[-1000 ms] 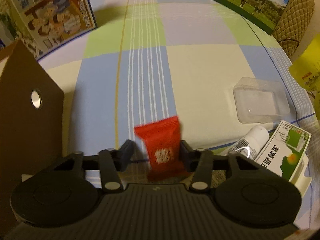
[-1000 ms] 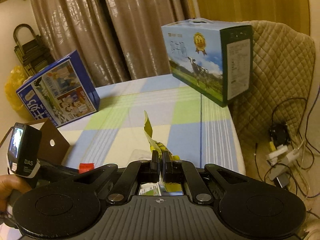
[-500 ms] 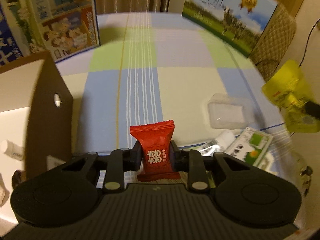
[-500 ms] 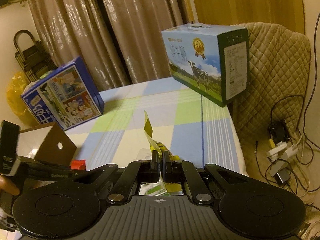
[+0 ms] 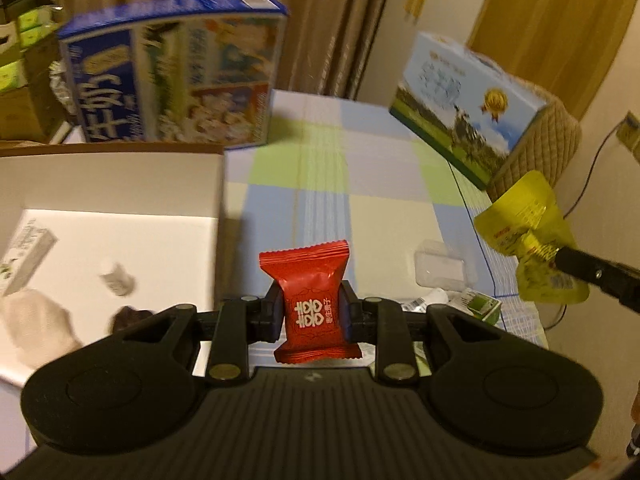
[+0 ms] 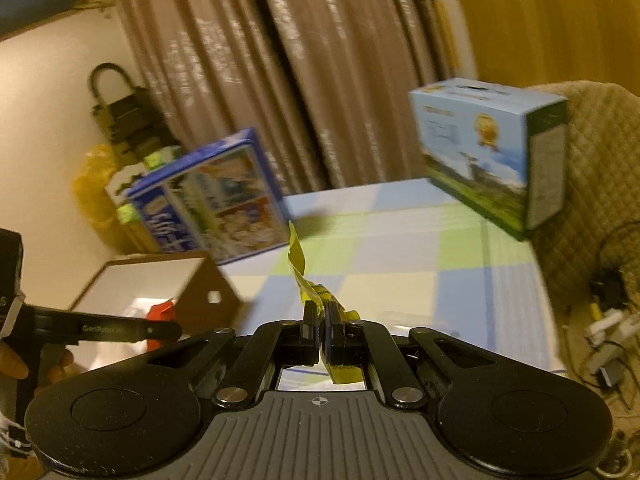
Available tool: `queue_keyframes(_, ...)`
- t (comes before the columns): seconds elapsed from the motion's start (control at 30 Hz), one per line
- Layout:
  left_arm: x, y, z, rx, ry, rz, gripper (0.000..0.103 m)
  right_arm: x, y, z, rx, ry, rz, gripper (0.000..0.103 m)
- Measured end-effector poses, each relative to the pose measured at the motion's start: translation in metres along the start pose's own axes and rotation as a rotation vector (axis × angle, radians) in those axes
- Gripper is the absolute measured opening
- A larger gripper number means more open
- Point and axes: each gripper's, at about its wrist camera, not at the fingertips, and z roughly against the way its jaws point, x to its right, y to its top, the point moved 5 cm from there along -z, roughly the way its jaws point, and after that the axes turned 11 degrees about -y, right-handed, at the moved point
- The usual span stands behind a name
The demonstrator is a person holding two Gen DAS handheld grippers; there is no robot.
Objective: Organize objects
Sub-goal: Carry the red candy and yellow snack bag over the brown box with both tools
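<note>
My left gripper (image 5: 309, 312) is shut on a red candy packet (image 5: 310, 300) and holds it upright above the table, beside the right wall of an open brown box (image 5: 120, 184) with a white inside. The same red candy packet (image 6: 160, 314) shows beside that box (image 6: 160, 272) in the right wrist view. My right gripper (image 6: 321, 316) is shut on a yellow packet (image 6: 304, 276), seen edge-on; the yellow packet (image 5: 528, 224) hangs in the air at the right of the left wrist view. The box holds a small carton (image 5: 26, 248) and other blurred items.
On the checked tablecloth (image 5: 360, 208) lie a clear plastic lid (image 5: 440, 268), a white bottle (image 5: 432, 296) and a green-and-white carton (image 5: 478, 306). A blue milk box (image 5: 176, 72) and a cow-print box (image 5: 468, 108) stand at the back. A quilted chair (image 6: 596, 184) and cables are to the right.
My left gripper closed on the red candy packet, lifted and swung left toward the open box, which now fills the left of its view. My right gripper still holds the yellow packet and has turned slightly left.
</note>
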Motion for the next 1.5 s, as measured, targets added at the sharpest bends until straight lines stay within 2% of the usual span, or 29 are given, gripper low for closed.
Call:
queue_keyframes(0.17, -0.025, -0.006, 0.037, 0.038, 0.038, 0.032, 0.022, -0.049, -0.003, 0.002, -0.001, 0.092, 0.046, 0.000)
queue_keyframes(0.43, -0.088, -0.021, 0.092, 0.079, 0.121, 0.099, 0.022, -0.131, -0.012, -0.007, -0.015, 0.214, 0.112, 0.000)
queue_keyframes(0.77, -0.156, -0.023, 0.125, 0.091, 0.175, 0.119, 0.023, -0.219, -0.027, -0.038, -0.046, 0.286, 0.153, 0.000)
queue_keyframes(1.1, -0.197, -0.008, 0.115, 0.062, 0.153, 0.089, 0.023, -0.266, -0.039, -0.086, -0.086, 0.203, 0.144, 0.000)
queue_keyframes(1.5, -0.226, 0.008, 0.061, -0.036, 0.125, 0.065, 0.023, -0.271, -0.036, -0.154, -0.128, 0.013, 0.120, 0.000)
